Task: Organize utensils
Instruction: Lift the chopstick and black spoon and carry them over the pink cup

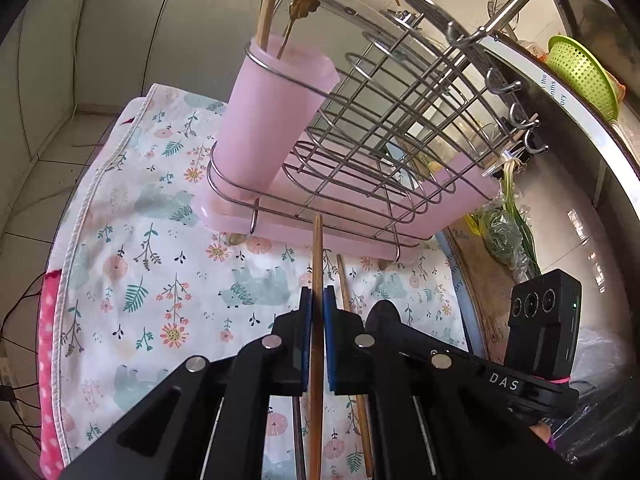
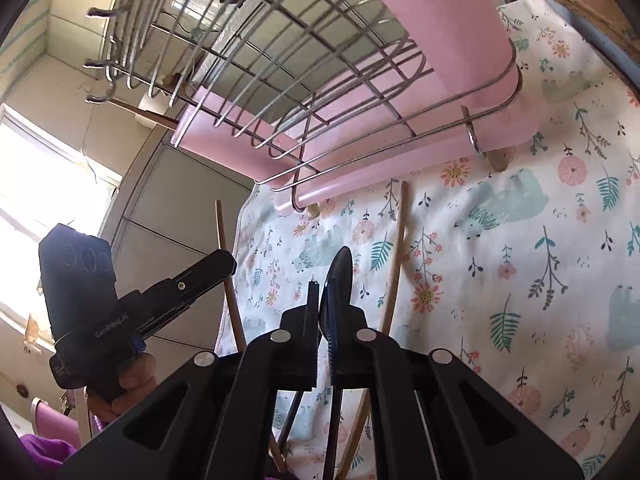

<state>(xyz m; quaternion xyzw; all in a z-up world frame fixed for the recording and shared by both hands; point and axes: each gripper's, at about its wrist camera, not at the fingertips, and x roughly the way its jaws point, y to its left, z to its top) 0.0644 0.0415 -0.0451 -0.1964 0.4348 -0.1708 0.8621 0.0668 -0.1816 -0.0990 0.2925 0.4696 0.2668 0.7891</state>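
Left gripper [image 1: 318, 304] clamped a chopstick [image 1: 317, 264] before the rack [image 1: 384, 148]; only the right view showed the right gripper [image 2: 322, 300] clamped on a black spoon [image 2: 340, 276].

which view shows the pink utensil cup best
The left wrist view. There the pink utensil cup shows whole, rim to base, held in the wire rack, with a wooden chopstick and a gold spoon standing in it. The right wrist view catches only its lower side, cut off at the top edge.

Chopstick [image 1: 316, 280] lower end cut off at frame bottom; cup [image 2: 424, 20] top out of frame; rack [image 2: 240, 60] hooks blurred.
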